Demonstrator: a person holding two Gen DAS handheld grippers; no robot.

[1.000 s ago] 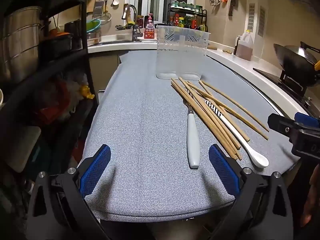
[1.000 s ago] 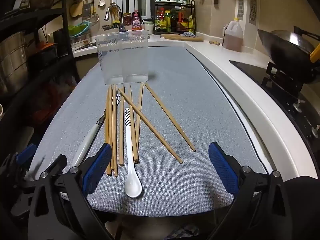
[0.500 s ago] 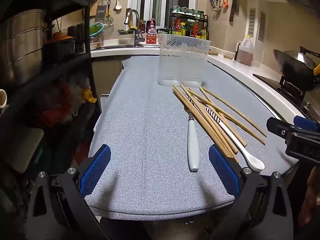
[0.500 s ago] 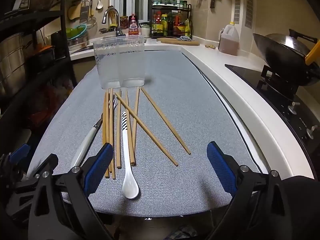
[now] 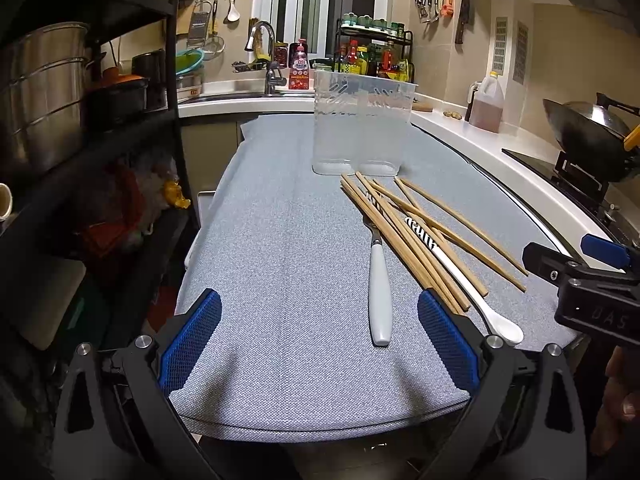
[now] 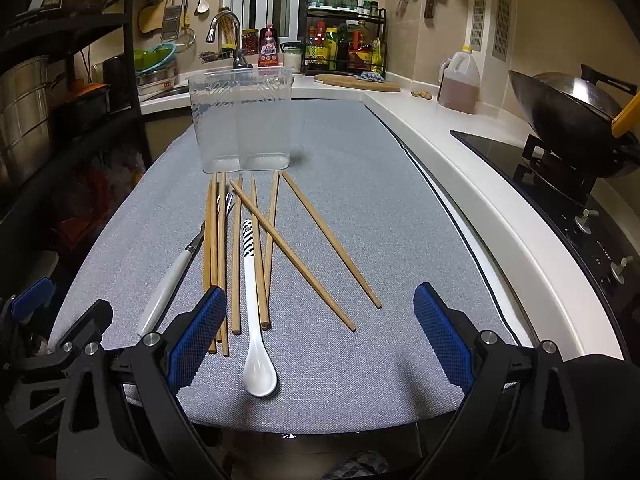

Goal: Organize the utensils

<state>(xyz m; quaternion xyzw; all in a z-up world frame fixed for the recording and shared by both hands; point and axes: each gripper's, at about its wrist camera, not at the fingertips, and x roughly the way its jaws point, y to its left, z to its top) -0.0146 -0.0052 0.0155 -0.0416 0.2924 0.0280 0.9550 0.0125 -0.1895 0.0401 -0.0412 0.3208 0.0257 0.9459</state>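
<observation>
Grey mat; right half bare | chopsticks left-centre | right gripper spread wide

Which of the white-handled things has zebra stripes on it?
The spoon: black stripes mark the far end of its handle, among the chopsticks. The fork, left of them, has a plain white handle.

A clear plastic holder with two compartments stands upright and empty toward 12 o'clock on the grey desk. Just before it lie loose wooden chopsticks — several roughly parallel, two crossing and fanning toward 4 o'clock. A white spoon with a striped handle end lies among them, bowl at 6 o'clock. At 9 o'clock lies a white-handled fork, tines under the chopsticks.
</observation>
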